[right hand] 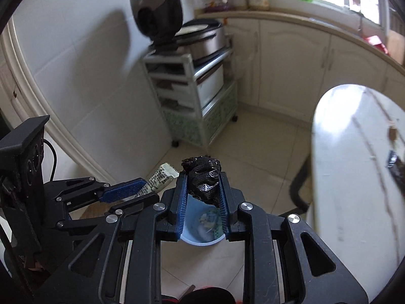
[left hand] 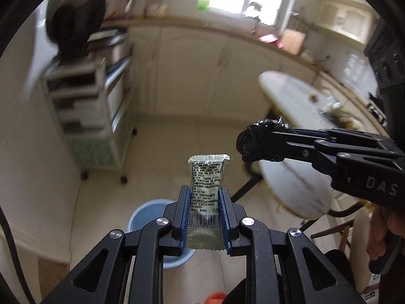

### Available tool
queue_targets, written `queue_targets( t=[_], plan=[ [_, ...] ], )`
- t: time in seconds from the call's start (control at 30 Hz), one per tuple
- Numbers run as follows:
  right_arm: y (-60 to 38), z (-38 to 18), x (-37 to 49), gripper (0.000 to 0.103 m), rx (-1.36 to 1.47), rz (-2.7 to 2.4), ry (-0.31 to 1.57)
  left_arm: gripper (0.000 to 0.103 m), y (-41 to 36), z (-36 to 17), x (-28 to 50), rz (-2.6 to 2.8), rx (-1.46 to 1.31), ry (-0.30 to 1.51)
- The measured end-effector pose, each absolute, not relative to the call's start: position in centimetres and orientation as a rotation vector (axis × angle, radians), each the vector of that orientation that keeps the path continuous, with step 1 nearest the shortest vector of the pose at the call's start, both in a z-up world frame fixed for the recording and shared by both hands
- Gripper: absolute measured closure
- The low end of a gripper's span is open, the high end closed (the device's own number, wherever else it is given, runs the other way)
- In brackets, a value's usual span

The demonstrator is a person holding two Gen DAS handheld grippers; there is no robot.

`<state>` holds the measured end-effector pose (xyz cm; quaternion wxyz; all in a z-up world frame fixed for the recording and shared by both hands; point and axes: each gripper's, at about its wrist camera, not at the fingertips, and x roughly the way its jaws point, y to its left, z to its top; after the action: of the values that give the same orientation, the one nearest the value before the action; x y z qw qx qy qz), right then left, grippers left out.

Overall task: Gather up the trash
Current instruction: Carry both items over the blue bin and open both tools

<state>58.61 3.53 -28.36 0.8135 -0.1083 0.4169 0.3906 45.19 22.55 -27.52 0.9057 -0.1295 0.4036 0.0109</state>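
Jaws of the left gripper [left hand: 204,202] are clamped on a silver-green snack wrapper [left hand: 207,177], which stands upright between the blue pads; its barcode and printed text are readable only in the left wrist view. Jaws of the right gripper [right hand: 203,197] are clamped on a crumpled black plastic bag [right hand: 203,179]. Both pieces of trash are held in the air above the tiled floor [right hand: 255,157]. Below them stands a light blue trash bin [right hand: 202,228]. Only the right wrist view looks into the bin and shows some rubbish inside; in the left wrist view the gripper hides most of it. At the right is a white oval tabletop [right hand: 354,177] with scraps on it. A wheeled storage cart [right hand: 192,96] stands by the wall.
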Motion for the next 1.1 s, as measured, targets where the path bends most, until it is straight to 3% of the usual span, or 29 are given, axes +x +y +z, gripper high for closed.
queue_targets(
  t=[0.43, 0.5, 0.57, 0.8, 0.87, 0.93, 1.1],
  plan=[
    [10.4, -41.7, 62.6, 0.081, -0.352, 0.806, 1.114, 0.079, 24.9, -36.8, 50.5, 0.084, -0.399, 1.058],
    [10.8, -43.0, 63.3, 0.081, -0.344, 0.811, 1.144, 0.072, 25.6, -37.1, 51.0, 0.115, -0.412, 1.074],
    [11.1, -44.1, 63.8, 0.081, -0.337, 0.821, 1.172, 0.056, 25.7, -37.0, 51.5, 0.153, -0.408, 1.086],
    [12.7, -45.5, 64.3, 0.076, -0.327, 0.857, 1.181, 0.048, 25.7, -35.7, 50.4, 0.254, -0.403, 1.054],
    [12.8, -45.3, 64.2, 0.066, -0.322, 0.852, 1.181, 0.048, 25.4, -34.8, 49.4, 0.266, -0.398, 1.041],
    [12.7, -44.8, 63.9, 0.047, -0.308, 0.847, 1.172, 0.047, 24.8, -33.8, 48.6, 0.277, -0.398, 1.021],
    [11.8, -41.4, 62.9, 0.043, -0.283, 0.837, 1.097, 0.047, 24.2, -30.9, 46.1, 0.29, -0.382, 0.953]
  ],
)
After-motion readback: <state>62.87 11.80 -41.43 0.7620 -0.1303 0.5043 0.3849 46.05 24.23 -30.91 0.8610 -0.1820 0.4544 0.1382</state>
